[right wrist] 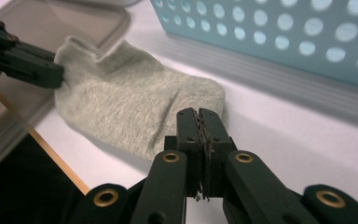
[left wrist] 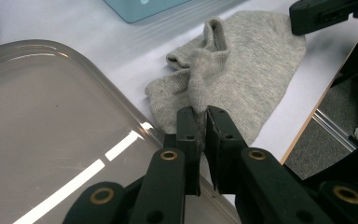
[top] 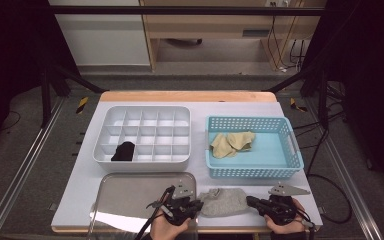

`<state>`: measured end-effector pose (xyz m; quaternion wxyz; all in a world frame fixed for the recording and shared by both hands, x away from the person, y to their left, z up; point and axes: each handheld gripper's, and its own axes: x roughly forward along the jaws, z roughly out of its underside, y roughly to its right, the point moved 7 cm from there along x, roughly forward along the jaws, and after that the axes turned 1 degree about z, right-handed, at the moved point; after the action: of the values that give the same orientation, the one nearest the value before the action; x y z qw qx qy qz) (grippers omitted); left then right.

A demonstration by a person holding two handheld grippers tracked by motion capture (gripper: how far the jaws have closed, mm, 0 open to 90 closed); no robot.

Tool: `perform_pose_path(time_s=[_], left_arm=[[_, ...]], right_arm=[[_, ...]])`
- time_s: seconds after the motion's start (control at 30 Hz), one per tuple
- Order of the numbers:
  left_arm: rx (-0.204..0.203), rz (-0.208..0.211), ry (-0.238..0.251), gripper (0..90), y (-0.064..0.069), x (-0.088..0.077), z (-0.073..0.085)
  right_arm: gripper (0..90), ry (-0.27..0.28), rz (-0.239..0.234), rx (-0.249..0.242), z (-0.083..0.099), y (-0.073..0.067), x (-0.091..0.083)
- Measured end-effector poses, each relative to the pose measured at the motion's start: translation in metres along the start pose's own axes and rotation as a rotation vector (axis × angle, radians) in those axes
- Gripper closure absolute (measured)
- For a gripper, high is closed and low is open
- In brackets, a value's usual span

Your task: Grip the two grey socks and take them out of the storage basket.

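White bench (top: 290, 200), grey sock (top: 225, 202) flat at the front edge beside the metal tray (top: 130, 197). Left hand-held gripper (left wrist: 204, 114) pinches its cuff; right hand-held gripper (right wrist: 199, 114) is closed with nothing in it, by the toe. Looks like folding's starting, so next the right needs a grip.

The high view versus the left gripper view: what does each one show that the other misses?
High view alone: a white divided box with a black sock, yellow cloths in the blue basket, and both hands. Left gripper view alone: the left tool pinching the grey sock up close. Shared: grey sock, metal tray, right tool.
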<state>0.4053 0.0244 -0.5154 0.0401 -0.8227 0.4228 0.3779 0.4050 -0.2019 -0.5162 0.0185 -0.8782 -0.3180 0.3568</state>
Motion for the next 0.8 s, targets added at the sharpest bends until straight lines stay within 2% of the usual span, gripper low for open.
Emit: perform_pose_path(time_s=[0.1, 0.3, 0.4, 0.43, 0.5, 0.67, 0.73, 0.8], left_arm=[[0.003, 0.0, 0.008, 85.4, -0.001, -0.002, -0.001], [0.008, 0.002, 0.022, 87.8, 0.0, -0.005, -0.003], [0.01, -0.018, 0.001, 87.5, -0.003, -0.005, -0.002], [0.011, -0.023, -0.012, 86.1, -0.004, -0.004, -0.001], [0.013, -0.039, -0.027, 79.0, -0.006, -0.003, 0.0], [0.02, -0.058, 0.009, 68.8, -0.008, -0.008, -0.008], [0.024, -0.077, 0.02, 66.1, -0.011, -0.007, -0.01], [0.031, -0.105, 0.011, 63.7, -0.016, -0.003, -0.011]], right_arm=[[88.3, -0.009, -0.001, -0.015, 0.001, -0.001, 0.002], [88.3, 0.02, 0.006, -0.025, -0.003, -0.003, 0.001], [87.9, 0.009, 0.01, -0.037, -0.003, -0.004, 0.005], [86.8, -0.021, 0.006, -0.038, 0.0, -0.004, 0.008], [85.9, -0.023, 0.008, -0.039, 0.002, -0.003, 0.01], [80.2, 0.054, 0.026, -0.035, -0.007, -0.001, -0.001], [76.9, 0.059, 0.044, -0.026, -0.008, 0.003, -0.001], [75.0, 0.05, 0.048, -0.015, -0.006, 0.005, 0.003]])
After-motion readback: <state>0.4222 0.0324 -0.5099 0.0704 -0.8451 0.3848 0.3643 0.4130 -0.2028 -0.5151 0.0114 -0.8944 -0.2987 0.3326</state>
